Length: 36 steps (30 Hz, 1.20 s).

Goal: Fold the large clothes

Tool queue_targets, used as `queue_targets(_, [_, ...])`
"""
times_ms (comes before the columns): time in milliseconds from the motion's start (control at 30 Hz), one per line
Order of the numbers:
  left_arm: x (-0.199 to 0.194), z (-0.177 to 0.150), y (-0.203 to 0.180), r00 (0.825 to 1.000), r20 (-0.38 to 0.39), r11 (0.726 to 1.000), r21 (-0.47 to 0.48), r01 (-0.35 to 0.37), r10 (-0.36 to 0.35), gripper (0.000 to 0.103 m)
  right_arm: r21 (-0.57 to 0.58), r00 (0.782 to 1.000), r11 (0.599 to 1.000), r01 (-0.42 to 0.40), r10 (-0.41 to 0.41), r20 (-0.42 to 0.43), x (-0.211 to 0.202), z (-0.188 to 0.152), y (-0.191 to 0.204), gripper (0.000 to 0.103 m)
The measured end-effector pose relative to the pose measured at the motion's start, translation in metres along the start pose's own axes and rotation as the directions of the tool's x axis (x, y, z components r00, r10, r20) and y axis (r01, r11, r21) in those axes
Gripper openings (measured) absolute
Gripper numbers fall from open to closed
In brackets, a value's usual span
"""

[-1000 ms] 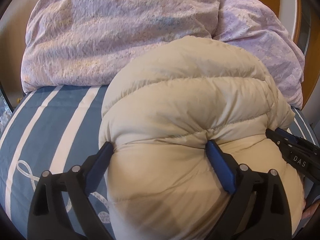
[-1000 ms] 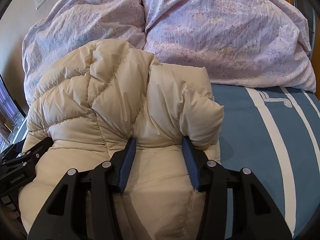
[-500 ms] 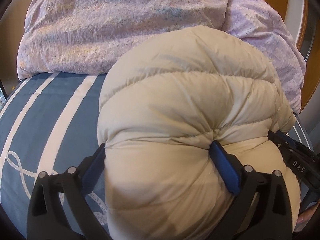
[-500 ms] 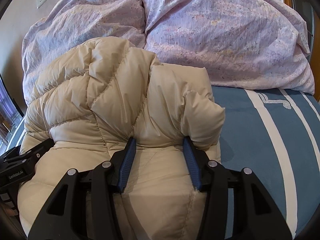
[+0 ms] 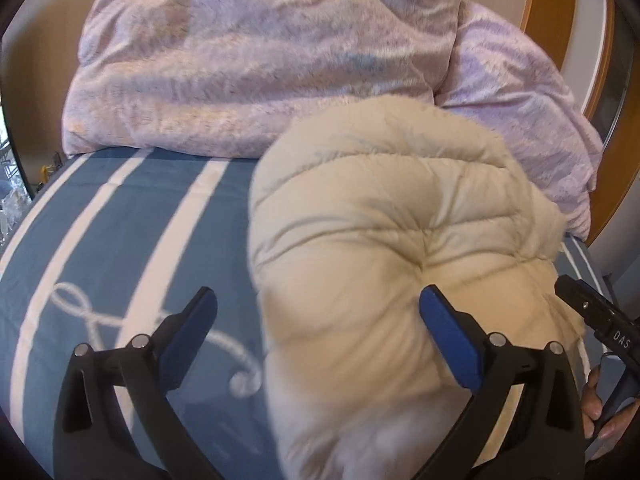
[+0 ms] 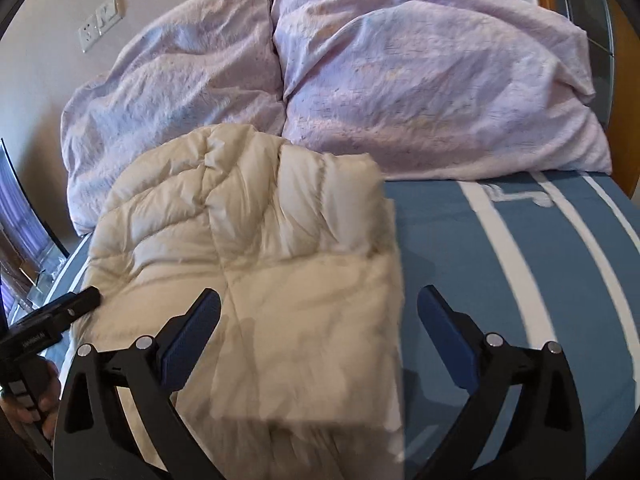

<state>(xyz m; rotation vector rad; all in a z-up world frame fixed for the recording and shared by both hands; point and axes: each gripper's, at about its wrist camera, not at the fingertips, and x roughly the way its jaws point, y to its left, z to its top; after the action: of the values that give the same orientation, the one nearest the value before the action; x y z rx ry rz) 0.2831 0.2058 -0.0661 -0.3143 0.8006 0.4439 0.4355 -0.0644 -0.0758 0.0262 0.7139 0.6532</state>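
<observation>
Both grippers let go of the puffy cream jacket (image 6: pixel 256 248) and pulled back a little since the earlier pictures. One second before, the right gripper (image 6: pixel 318 320) pinched a fold of the jacket, and its jaws had just been opening. Now they stood wide apart, with the jacket's front edge lying loose between them and not pressed by the blue pads (image 6: pixel 188 336). The left gripper (image 5: pixel 316 320) was open wide too. Its left pad (image 5: pixel 188 336) was clear of the jacket, over the blue bed cover (image 5: pixel 120 240). Its right pad (image 5: pixel 448 340) was just beside the jacket; I could not tell if it touched.

The jacket (image 5: pixel 400 240) lay folded in a fat bundle on the blue cover with white stripes (image 6: pixel 520 260). Its far end was touching the pale purple pillows (image 6: pixel 400 80) at the head of the bed. A white wall socket (image 6: pixel 100 20) was on the wall behind the pillows. At the edge of each view, the other gripper and the person's fingers (image 5: pixel 592 404) showed beside the jacket.
</observation>
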Motion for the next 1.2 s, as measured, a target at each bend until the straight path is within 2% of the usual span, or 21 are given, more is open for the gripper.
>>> queue_targets(267, [-0.061, -0.043, 0.002, 1.0, -0.004, 0.999, 0.024, -0.027, 0.027, 0.101, 0.022, 0.998, 1.0, 0.018, -0.017, -0.053, -0.05, -0.04, -0.007, 0.102])
queue_targets(433, [-0.082, -0.071, 0.003, 0.999, -0.038, 1.0, 0.006, -0.01, 0.01, 0.101, 0.005, 0.997, 1.0, 0.004, -0.004, -0.076, -0.077, -0.068, 0.005, 0.102])
queue_targets(667, [-0.109, -0.103, -0.004, 1.0, -0.025, 1.0, 0.012, -0.007, 0.007, 0.101, -0.032, 0.999, 0.999, -0.019, 0.018, -0.033, -0.113, -0.094, 0.023, 0.102])
queue_targets(933, [-0.128, -0.125, -0.013, 0.998, -0.058, 0.999, 0.02, 0.026, -0.024, 0.101, -0.014, 0.998, 0.999, -0.046, 0.046, -0.051, -0.137, -0.11, 0.029, 0.102])
queue_targets(1200, [-0.148, -0.131, -0.02, 0.995, -0.06, 0.997, 0.017, 0.077, -0.075, 0.101, -0.032, 0.997, 0.998, -0.059, 0.057, -0.058, -0.153, -0.116, 0.039, 0.102])
